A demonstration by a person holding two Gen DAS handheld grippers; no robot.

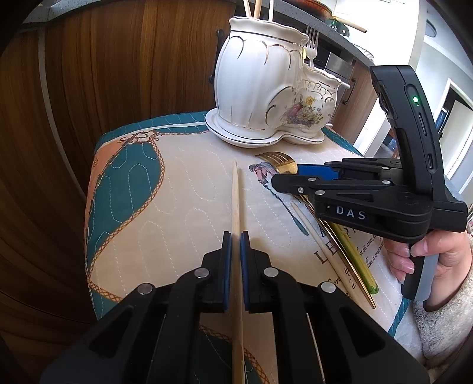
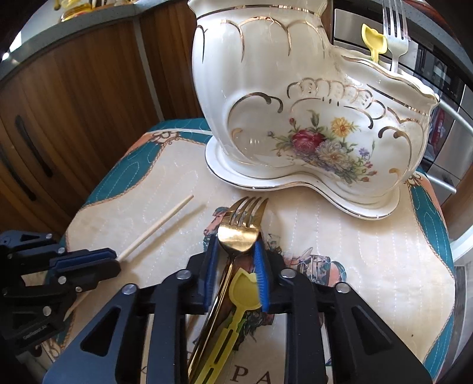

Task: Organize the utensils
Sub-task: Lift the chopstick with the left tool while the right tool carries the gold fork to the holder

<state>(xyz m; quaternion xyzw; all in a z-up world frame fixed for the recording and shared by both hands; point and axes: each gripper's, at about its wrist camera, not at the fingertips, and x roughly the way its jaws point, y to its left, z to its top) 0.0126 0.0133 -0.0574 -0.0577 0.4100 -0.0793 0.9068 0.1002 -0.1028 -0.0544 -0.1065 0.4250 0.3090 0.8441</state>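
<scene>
My left gripper (image 1: 236, 236) is shut on a wooden chopstick (image 1: 235, 192) that lies along the quilted mat (image 1: 177, 212). In the right wrist view the left gripper (image 2: 113, 260) sits at the left with the chopstick (image 2: 159, 224) sticking out. My right gripper (image 2: 236, 260) has its blue pads against both sides of a gold fork (image 2: 238, 233). A yellow plastic spoon (image 2: 244, 291) also lies between the jaws. From the left wrist view the right gripper (image 1: 288, 174) covers the gold fork (image 1: 279, 162). The white floral utensil holder (image 2: 295, 118) stands behind.
The holder (image 1: 260, 88) has chopsticks (image 1: 257, 9) in its tall part, plus a silver fork (image 2: 396, 35) and yellow spoon (image 2: 374, 41) in the low part. A second chopstick (image 1: 319, 242) lies on the mat. Wooden cabinets (image 1: 118, 73) stand behind. A hand (image 1: 428, 257) grips the right handle.
</scene>
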